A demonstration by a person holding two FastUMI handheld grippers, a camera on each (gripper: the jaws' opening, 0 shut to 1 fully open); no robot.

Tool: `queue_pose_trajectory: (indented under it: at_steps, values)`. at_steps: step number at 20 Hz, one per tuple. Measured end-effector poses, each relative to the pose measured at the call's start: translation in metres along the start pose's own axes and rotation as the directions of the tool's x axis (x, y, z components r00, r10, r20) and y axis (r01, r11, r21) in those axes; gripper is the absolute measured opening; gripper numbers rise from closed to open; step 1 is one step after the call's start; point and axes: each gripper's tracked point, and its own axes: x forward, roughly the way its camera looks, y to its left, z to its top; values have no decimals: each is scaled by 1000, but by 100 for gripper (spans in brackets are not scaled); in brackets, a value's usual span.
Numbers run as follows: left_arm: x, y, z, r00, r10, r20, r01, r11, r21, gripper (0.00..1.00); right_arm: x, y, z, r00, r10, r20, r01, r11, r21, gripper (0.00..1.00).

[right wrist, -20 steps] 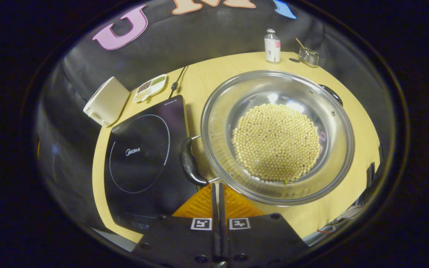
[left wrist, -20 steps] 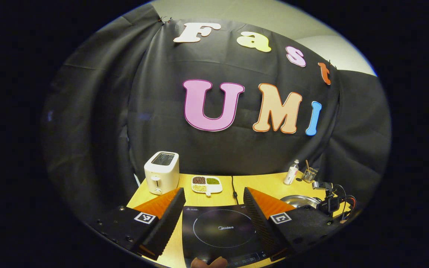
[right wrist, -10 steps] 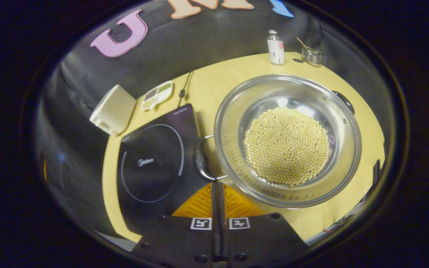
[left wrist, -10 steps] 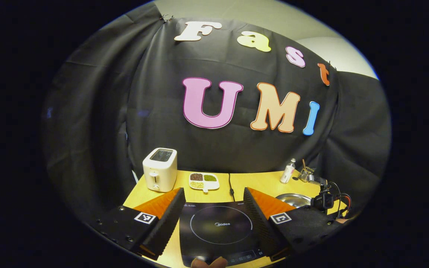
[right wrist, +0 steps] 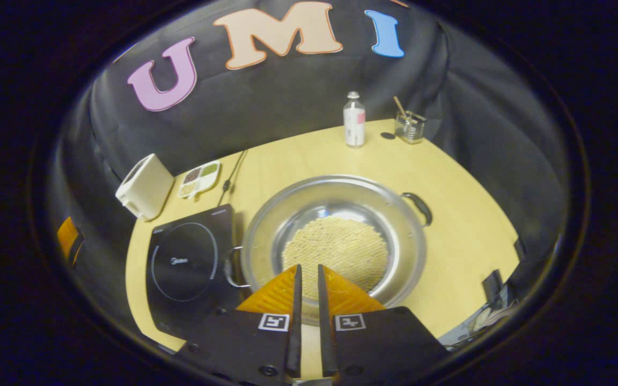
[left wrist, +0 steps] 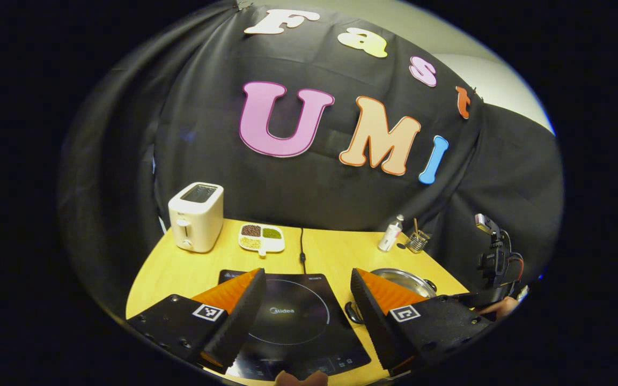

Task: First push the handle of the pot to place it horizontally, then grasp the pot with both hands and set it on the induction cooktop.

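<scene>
- The pot (right wrist: 336, 241), holding pale beans, sits mid-frame in the right gripper view, touching the cooktop (right wrist: 185, 265) at lower left.
- Its handles (right wrist: 419, 206) line up lower left to upper right; the push step looks done.
- Next comes the two-handed grasp: the left gripper (left wrist: 303, 316) gapes wide and empty, the right gripper (right wrist: 307, 300) is slightly parted and empty.

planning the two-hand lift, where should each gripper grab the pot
Take the pot by its two loop handles: left handle from the cooktop side, right handle from the opposite side. They stick out level from the rim; the wide bowl offers no other hold.
</scene>
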Motion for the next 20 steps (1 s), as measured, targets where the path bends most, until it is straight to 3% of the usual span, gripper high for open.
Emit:
queue_pose_trajectory:
  at_steps: [5, 7, 9, 12, 15, 18, 20]
  values:
    - [27, -30, -37, 993, -39, -108, 33, 998, -50, 96, 17, -61, 17, 996, -83, 11, 84, 996, -45, 63]
    - [42, -54, -58, 983, -80, -166, 66, 994, -83, 96, 32, -85, 27, 995, -100, 15, 100, 992, -72, 63]
    - [58, -62, -87, 970, -64, -233, 47, 996, -82, 100, 48, -108, 36, 994, -108, 13, 109, 987, -120, 63]
    - [81, -75, -123, 947, -38, -320, 12, 996, -84, 96, 74, -131, 48, 996, -87, 1, 86, 981, -173, 65]
    - [98, -82, -154, 917, -5, -398, -36, 995, -96, 96, 104, -146, 51, 998, -52, -37, 44, 980, -193, 72]
    - [117, -79, -168, 902, 43, -431, -82, 994, -72, 95, 129, -149, 50, 995, 15, -99, -32, 985, -167, 70]
    - [128, -75, -178, 892, 73, -447, -107, 993, -52, 94, 141, -144, 47, 990, 59, -131, -79, 985, -155, 75]
